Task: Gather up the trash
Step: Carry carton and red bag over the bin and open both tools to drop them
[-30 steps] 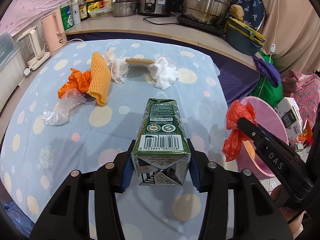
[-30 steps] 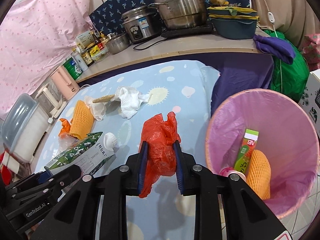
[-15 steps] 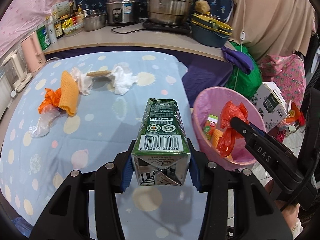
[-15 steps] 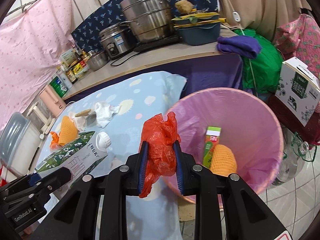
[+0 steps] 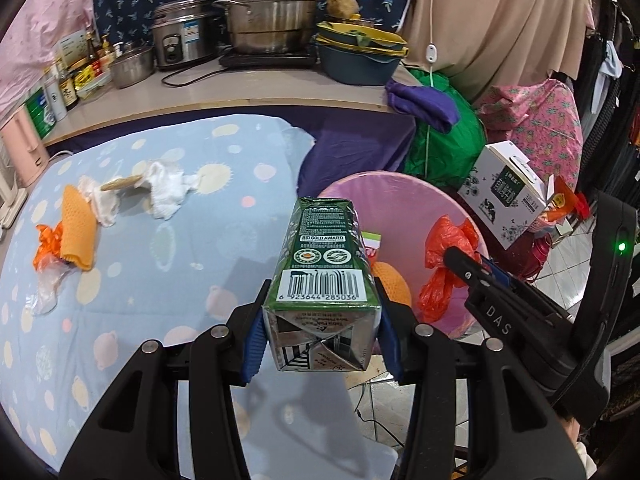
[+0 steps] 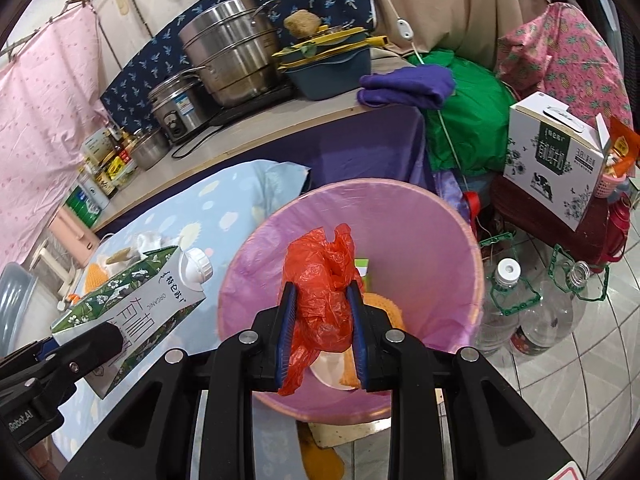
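My left gripper [image 5: 322,340] is shut on a green milk carton [image 5: 322,276], held above the table's right edge beside the pink bin [image 5: 404,188]. The carton also shows in the right wrist view [image 6: 132,304]. My right gripper [image 6: 322,336] is shut on a crumpled red plastic bag [image 6: 320,300] and holds it over the open pink bin [image 6: 440,240]. The bag also shows in the left wrist view [image 5: 444,264]. On the table lie an orange foam net [image 5: 78,236], white tissues [image 5: 166,190], a clear plastic wrap [image 5: 48,288] and an orange bag scrap [image 5: 44,244].
The bin holds an orange net [image 6: 390,306] and a small green carton [image 6: 362,266]. A counter [image 5: 240,96] with pots stands behind the table. A white box [image 6: 556,164] and clear bottles [image 6: 508,312] sit on the floor to the right.
Both grippers moved right, away from the table. The red bag is now over the bin's opening and the carton is at the table edge by the bin. Grips are unchanged.
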